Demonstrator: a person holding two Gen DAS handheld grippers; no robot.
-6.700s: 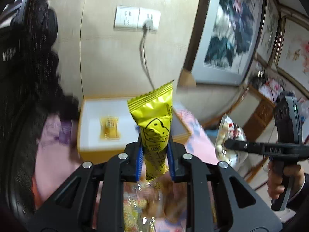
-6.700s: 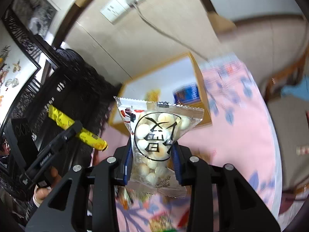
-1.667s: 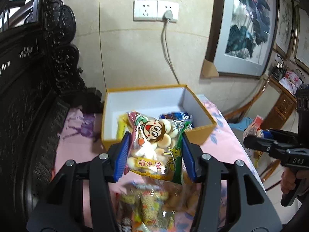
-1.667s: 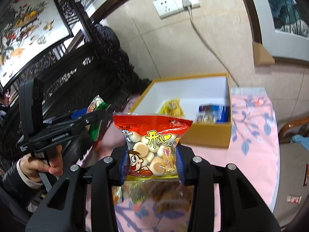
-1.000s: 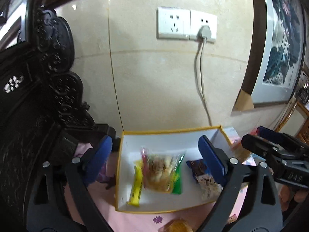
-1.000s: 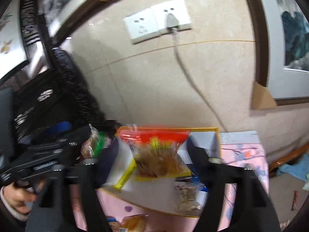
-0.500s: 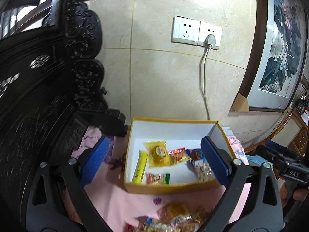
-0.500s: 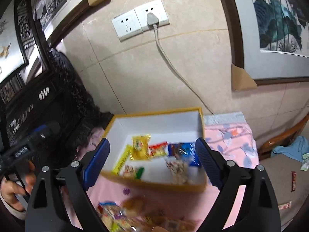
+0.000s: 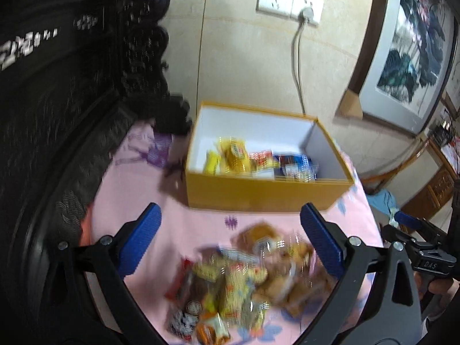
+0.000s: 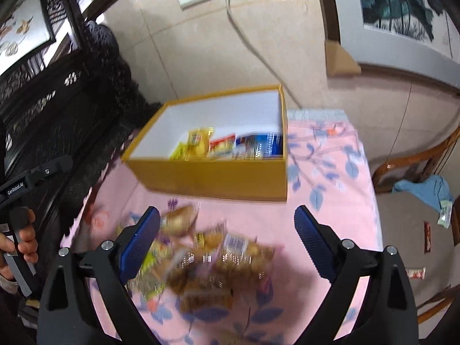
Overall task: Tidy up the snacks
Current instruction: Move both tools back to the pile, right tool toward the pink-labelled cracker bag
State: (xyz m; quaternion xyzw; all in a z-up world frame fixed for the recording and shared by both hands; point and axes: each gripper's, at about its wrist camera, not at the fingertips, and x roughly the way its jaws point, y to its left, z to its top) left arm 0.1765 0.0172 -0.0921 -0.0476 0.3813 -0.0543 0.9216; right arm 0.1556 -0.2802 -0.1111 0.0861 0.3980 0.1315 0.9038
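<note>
A yellow box [image 9: 267, 194] with a white inside stands at the back of the pink tablecloth [image 9: 138, 195]; it holds several snack packets [image 9: 235, 158]. It also shows in the right wrist view [image 10: 212, 178]. A blurred pile of loose snack packets [image 9: 238, 281] lies on the cloth in front of the box, also seen in the right wrist view [image 10: 201, 261]. My left gripper [image 9: 230, 244] is wide open and empty above the pile. My right gripper [image 10: 224, 238] is wide open and empty above the same pile.
A dark carved wooden chair back [image 9: 57, 86] runs along the left. The wall with sockets and a cable [image 9: 299, 57] is behind the box. A wooden chair with blue cloth [image 10: 425, 184] stands to the right. The table edge [image 10: 373, 230] drops off at the right.
Both grippers let go of their biscuit bags into the box, then pulled back and down toward the loose pile. Both stay wide open.
</note>
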